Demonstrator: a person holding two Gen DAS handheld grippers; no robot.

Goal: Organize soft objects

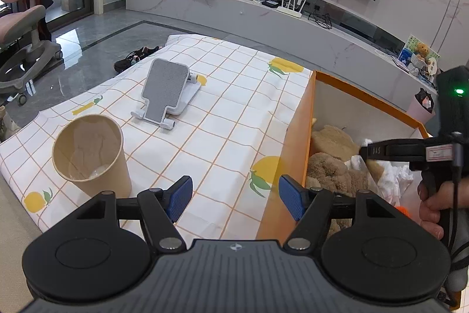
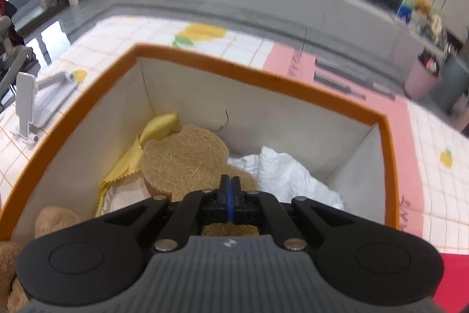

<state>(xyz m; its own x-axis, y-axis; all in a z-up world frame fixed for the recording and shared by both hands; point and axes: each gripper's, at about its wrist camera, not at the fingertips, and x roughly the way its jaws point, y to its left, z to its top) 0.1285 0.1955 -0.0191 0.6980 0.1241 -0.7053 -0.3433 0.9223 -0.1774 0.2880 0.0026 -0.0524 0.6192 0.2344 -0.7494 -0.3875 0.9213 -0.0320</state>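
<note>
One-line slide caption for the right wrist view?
Shut right gripper above plush toy inside orange box.

You have an orange box with white inner walls standing open on the checked cloth, and the soft things lie inside it. A tan plush toy with shaggy fur fills the middle. A yellow cloth with a zigzag edge is crumpled against the left wall, partly under the plush. A white crinkled cloth is bunched to the right, touching the plush. More tan plush shows at the near left corner.
</note>
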